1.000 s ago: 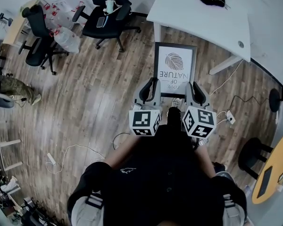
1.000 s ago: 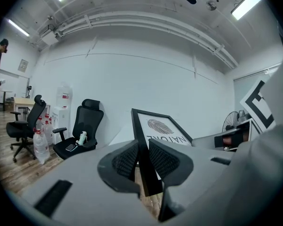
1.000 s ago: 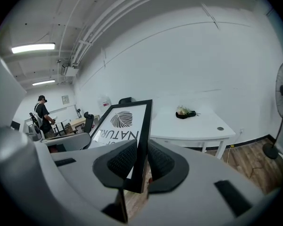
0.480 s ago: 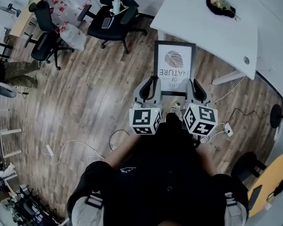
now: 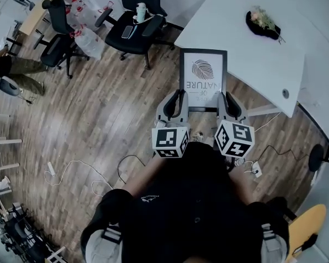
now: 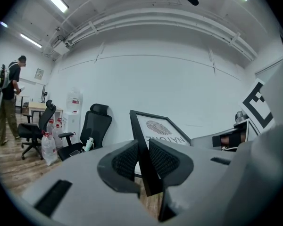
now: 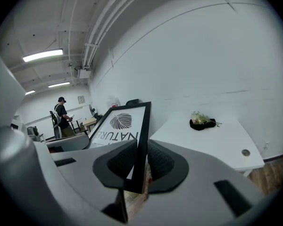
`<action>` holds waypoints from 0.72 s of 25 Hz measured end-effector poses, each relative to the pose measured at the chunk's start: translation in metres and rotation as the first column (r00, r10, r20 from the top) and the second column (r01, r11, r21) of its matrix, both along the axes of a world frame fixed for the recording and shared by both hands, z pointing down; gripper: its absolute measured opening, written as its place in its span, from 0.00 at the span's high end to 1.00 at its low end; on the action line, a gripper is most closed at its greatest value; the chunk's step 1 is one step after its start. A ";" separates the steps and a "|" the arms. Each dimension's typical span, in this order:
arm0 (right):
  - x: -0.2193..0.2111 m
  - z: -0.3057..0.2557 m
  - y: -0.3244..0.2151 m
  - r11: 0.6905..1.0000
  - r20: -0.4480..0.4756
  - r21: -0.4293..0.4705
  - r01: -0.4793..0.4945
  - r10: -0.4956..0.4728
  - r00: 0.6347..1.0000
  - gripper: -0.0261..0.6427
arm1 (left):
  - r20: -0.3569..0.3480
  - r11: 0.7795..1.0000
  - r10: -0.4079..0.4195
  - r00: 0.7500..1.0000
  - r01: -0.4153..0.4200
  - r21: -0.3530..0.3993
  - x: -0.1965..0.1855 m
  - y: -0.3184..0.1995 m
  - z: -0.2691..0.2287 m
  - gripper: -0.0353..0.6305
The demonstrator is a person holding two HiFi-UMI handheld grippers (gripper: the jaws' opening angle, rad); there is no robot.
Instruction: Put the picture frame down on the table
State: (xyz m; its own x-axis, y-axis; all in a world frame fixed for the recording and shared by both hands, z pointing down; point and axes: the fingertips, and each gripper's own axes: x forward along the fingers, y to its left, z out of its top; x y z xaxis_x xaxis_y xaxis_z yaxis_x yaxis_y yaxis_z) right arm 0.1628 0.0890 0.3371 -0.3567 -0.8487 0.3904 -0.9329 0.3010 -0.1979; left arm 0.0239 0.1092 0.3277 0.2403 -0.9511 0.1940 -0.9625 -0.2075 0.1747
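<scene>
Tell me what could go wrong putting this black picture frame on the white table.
1. The left gripper and right gripper each pinch only a thin side rail of the black picture frame near its close end; it could pivot or slip onto the wooden floor.
2. Its far end sits by the edge of the white table and might knock it if carried low.
3. The dark dish of flowers stands farther in; a long slide could push it.

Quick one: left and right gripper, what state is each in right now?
The left gripper is shut on the frame, at its left edge.
The right gripper is shut on the frame, at its right edge.
</scene>
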 end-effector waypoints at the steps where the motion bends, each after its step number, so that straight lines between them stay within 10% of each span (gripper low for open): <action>1: 0.002 0.001 -0.005 1.000 0.001 -0.003 0.006 -0.005 1.000 0.86 | 0.000 1.000 -0.006 1.000 0.006 -0.002 0.002 -0.004 0.001 0.83; 18: 0.022 0.024 -0.056 0.998 0.008 -0.055 -0.039 0.040 0.999 0.86 | 0.007 0.998 0.039 0.999 -0.038 -0.043 0.021 -0.062 0.021 0.83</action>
